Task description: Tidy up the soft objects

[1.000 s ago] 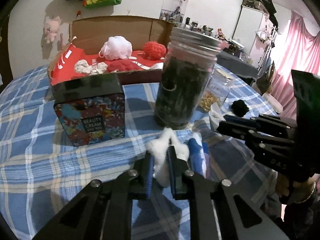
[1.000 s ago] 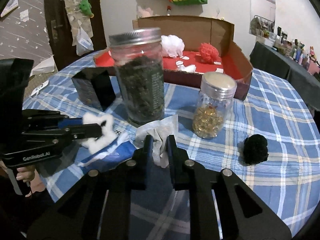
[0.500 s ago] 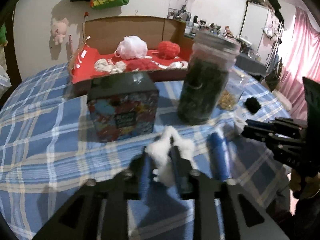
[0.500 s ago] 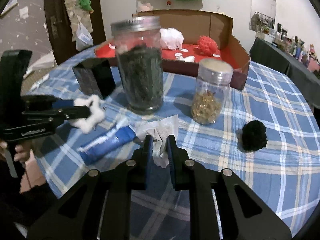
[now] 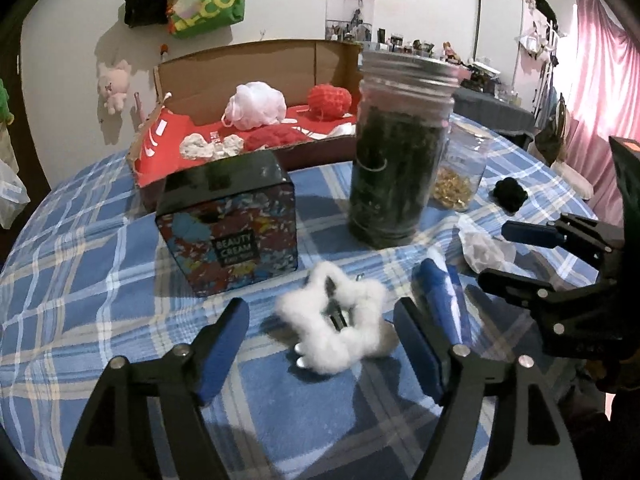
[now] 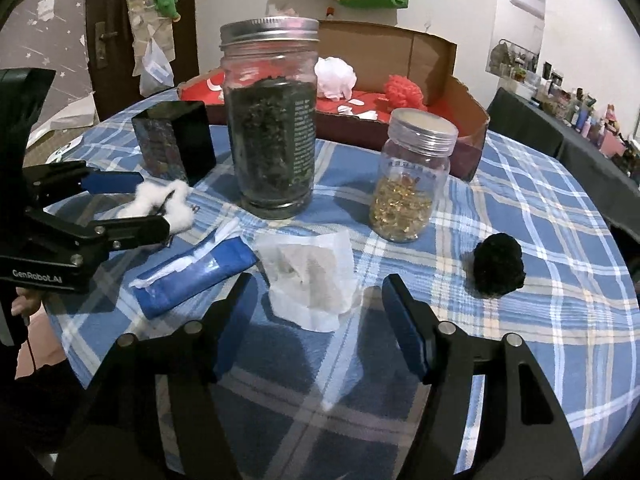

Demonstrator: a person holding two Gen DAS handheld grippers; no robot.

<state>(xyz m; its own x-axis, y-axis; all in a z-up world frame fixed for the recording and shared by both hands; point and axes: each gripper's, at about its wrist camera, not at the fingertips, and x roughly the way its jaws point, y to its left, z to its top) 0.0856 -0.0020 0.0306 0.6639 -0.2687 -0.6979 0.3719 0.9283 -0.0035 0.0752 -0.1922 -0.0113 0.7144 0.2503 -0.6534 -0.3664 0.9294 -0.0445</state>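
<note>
While both claws hang over it, the round table (image 6: 540, 208) with its blue checked cloth fills most of the view. At twelve o'clock on it sits a big cardboard box (image 6: 436, 52) with a red floor, and inside are a white puff (image 5: 256, 106), a red yarn ball (image 5: 330, 98) and some small white bits.

Next comes the tall jar (image 6: 272, 120) full of dark stuff, near the middle. At nine o'clock from it stands a dark box (image 5: 228, 224) that says BEAUTY CREAM. At three o'clock from the tall jar stands a small jar (image 6: 412, 176) with gold bits.

The left gripper (image 5: 320, 344) is spreading its jaws. A fluffy white star (image 5: 332, 320) lies on the cloth between them, and the pads do not touch it. The right gripper (image 6: 316, 324) is spreading its jaws too. A crumpled white tissue (image 6: 312, 276) lies flat between them, not pinched.

A blue packet (image 6: 192, 272) lies at nine o'clock from the tissue, just beside it. A black pom-pom (image 6: 496, 266) sits alone at three o'clock, well apart from the tissue.
</note>
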